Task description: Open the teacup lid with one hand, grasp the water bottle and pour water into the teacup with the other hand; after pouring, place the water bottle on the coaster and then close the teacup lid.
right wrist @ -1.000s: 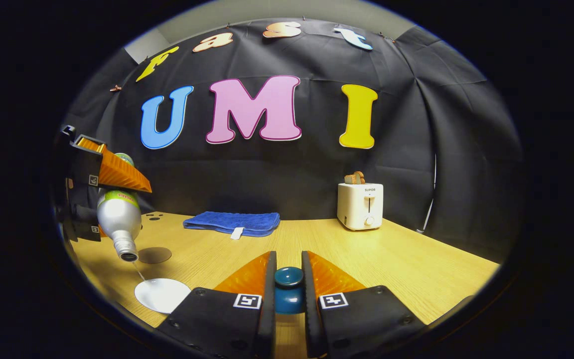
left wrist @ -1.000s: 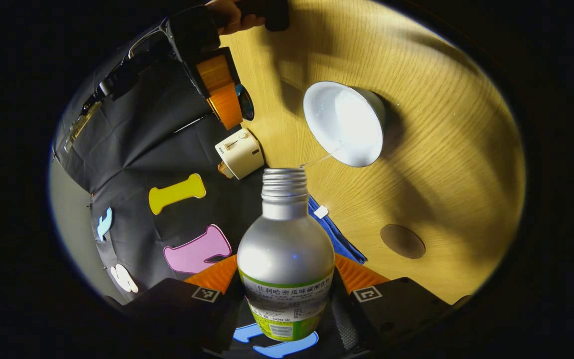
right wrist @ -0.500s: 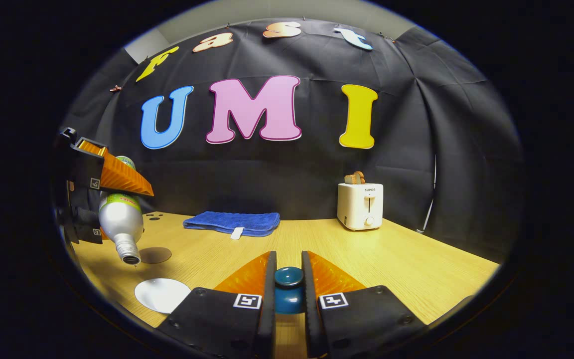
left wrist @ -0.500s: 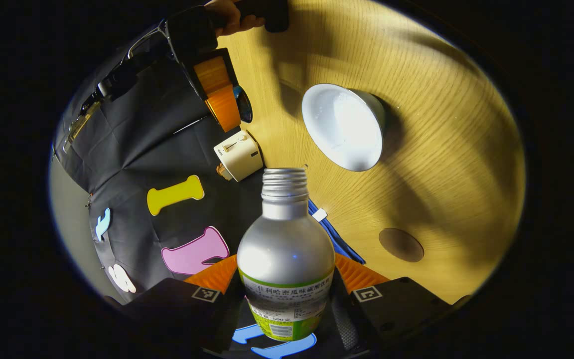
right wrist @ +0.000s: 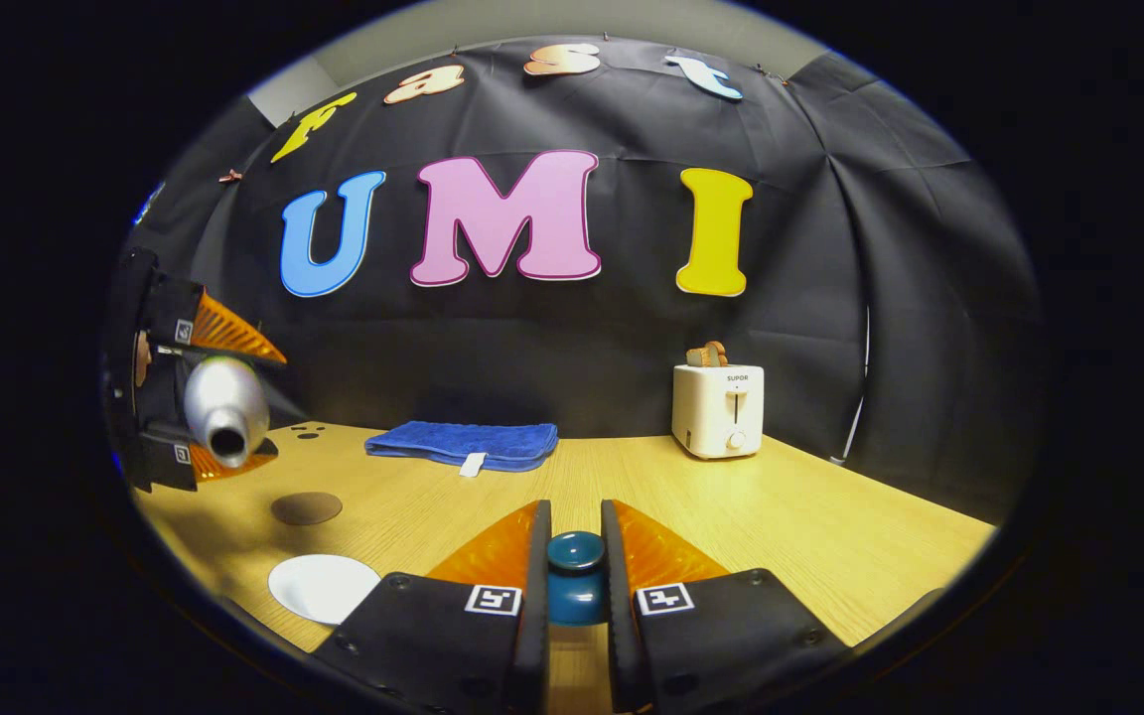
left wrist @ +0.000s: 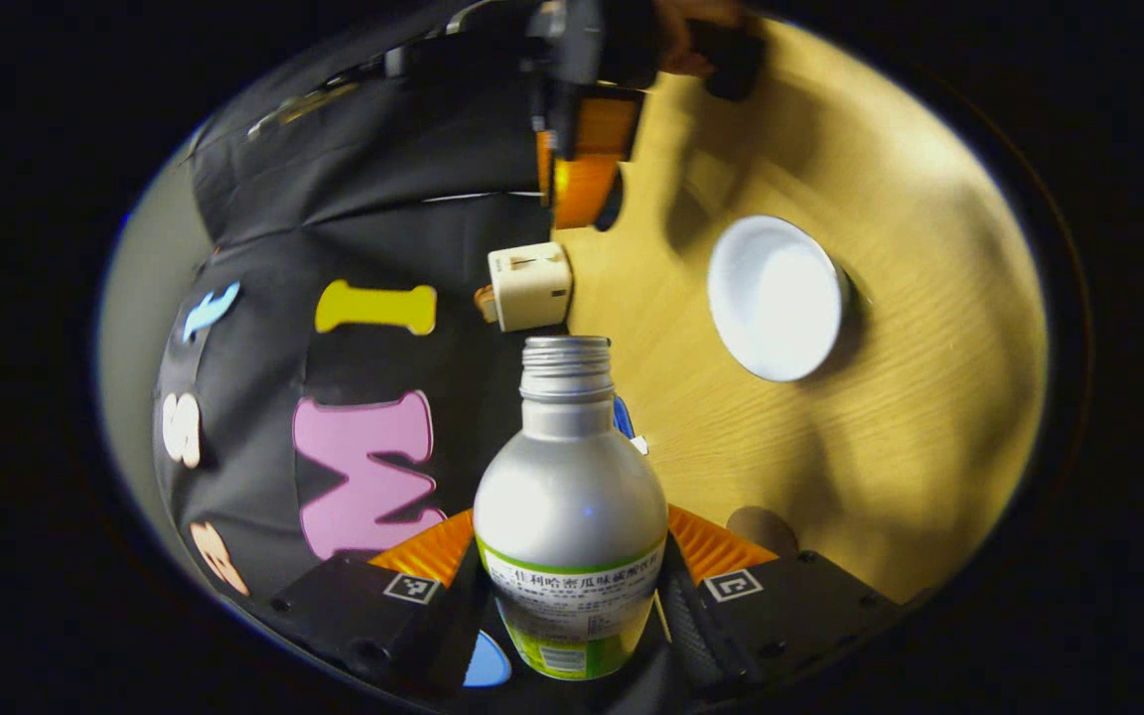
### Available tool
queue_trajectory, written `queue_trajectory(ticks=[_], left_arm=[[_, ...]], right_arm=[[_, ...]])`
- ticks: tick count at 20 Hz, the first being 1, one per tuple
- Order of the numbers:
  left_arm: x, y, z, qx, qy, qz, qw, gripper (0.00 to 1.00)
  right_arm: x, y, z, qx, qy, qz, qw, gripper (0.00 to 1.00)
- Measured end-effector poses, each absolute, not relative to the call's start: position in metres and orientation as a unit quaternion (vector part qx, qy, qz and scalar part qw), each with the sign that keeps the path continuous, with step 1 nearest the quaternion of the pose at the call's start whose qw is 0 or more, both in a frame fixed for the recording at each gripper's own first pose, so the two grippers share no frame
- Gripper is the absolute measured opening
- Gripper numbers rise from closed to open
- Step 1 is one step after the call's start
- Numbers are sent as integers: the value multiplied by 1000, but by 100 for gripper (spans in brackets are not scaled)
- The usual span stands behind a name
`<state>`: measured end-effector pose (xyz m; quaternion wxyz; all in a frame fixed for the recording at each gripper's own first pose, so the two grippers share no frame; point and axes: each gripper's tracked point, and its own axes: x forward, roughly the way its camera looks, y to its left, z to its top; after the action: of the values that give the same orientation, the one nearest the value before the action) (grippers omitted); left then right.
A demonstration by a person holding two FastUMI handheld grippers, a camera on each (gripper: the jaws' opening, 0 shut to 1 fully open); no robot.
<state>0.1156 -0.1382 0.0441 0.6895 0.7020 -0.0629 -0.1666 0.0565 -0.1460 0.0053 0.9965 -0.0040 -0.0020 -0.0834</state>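
above table [right wrist: 781, 516], bottle [left wrist: 570, 516] in left hand-held gripper [left wrist: 572, 566]

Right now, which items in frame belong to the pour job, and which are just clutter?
Job items:
water bottle, held in the left gripper
teacup, open on the table
teacup lid, held in the right gripper
coaster, bare

Just lying about:
toaster, with toast in its slot
blue towel, folded near the booth wall

A cream toaster [right wrist: 718, 409] with toast in its slot stands on the wooden table [right wrist: 830, 526] by the back wall. A folded blue towel [right wrist: 463, 443] lies well apart from it.
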Motion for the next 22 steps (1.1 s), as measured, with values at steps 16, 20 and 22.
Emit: queue_trajectory(ticks=[16,20,22], left_arm=[[184,-35,50,-31,-29,-92,995,80],[218,-36,17,-41,-2,-93,995,80],[227,-36,11,-39,2,-98,994,81]], right_arm=[[56,-150,5,-4,-3,-91,996,28],[54,-151,5,-4,-2,-97,995,28],[54,-151,5,-4,-2,-97,995,28]])
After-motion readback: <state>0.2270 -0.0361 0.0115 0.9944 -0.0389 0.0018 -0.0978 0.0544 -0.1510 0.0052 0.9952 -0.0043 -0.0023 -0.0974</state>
